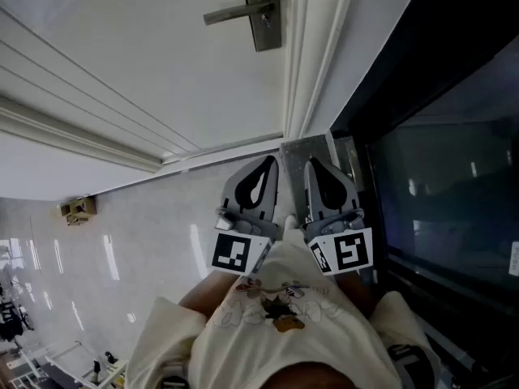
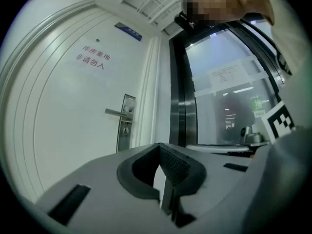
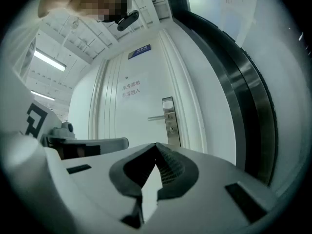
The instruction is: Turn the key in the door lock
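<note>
A white door carries a steel lock plate (image 1: 264, 10) with a lever handle (image 1: 231, 12) pointing left. From the left gripper view the lock plate (image 2: 126, 123) stands well ahead, with the keyhole below the lever; whether a key sits in it is too small to tell. The right gripper view shows the same plate (image 3: 170, 122) straight ahead. My left gripper (image 1: 266, 162) and right gripper (image 1: 313, 162) hang side by side, level, far short of the door. Both are shut with nothing between the pads, the left gripper (image 2: 160, 145) and the right gripper (image 3: 156, 144) alike.
A dark-framed glass wall (image 1: 438, 177) runs along the right of the white door frame (image 1: 304, 55). A metal threshold plate (image 1: 306, 146) lies under the gripper tips. A small brown door stop (image 1: 79, 209) sits on the glossy floor at the left. Red lettering (image 2: 92, 57) marks the door.
</note>
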A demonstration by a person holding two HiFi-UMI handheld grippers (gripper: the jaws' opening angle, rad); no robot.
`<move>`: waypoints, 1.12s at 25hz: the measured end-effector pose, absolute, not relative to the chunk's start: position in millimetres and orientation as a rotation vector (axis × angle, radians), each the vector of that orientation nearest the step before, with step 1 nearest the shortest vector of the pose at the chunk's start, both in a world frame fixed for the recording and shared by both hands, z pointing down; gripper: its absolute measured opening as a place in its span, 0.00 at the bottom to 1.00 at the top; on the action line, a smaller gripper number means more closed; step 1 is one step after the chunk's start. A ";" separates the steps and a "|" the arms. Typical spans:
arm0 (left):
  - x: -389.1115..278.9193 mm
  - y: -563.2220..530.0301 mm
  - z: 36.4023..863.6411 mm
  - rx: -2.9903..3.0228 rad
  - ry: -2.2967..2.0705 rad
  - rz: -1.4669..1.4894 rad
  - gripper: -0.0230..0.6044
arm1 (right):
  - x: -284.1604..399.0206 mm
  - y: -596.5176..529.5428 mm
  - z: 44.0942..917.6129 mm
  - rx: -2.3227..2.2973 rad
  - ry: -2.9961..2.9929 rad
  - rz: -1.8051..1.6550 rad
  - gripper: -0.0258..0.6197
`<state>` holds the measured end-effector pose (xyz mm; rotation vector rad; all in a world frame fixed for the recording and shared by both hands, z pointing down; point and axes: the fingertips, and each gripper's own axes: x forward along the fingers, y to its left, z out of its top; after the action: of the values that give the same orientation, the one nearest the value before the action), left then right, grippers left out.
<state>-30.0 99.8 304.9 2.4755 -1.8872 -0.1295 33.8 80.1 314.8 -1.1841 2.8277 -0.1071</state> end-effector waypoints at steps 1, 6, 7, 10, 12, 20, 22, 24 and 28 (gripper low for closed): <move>-30.3 102.9 309.5 2.435 -1.882 -0.128 0.05 | 33.1 79.2 314.8 -1.187 2.833 -0.102 0.05; -29.4 109.4 322.4 2.355 -1.867 -0.117 0.05 | 32.1 74.9 313.9 -1.198 2.850 -0.086 0.05; -29.6 109.0 323.7 2.353 -1.863 -0.109 0.05 | 32.2 74.8 314.2 -1.199 2.852 -0.086 0.05; -29.0 108.1 324.1 2.344 -1.863 -0.098 0.05 | 33.1 76.1 315.3 -1.185 2.864 -0.091 0.05; -26.5 104.9 322.8 2.341 -1.865 -0.105 0.05 | 33.4 75.6 314.6 -1.148 2.864 -0.127 0.05; -45.0 67.0 317.7 2.263 -1.946 -0.208 0.05 | 36.6 52.5 319.2 -1.085 2.867 -0.134 0.05; -51.4 55.5 317.3 2.260 -1.961 -0.212 0.05 | 30.0 42.7 324.1 -1.074 2.878 -0.147 0.05; -58.7 41.2 320.8 2.261 -1.951 -0.222 0.05 | 21.3 31.1 326.9 -1.072 2.881 -0.149 0.05; -85.5 7.4 322.9 2.252 -1.895 -0.273 0.05 | -2.1 0.0 326.1 -1.113 2.858 -0.130 0.05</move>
<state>-85.5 7.4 322.9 2.2521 -1.8953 -0.2731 -2.1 0.0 326.1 -1.1134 2.8575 -0.1303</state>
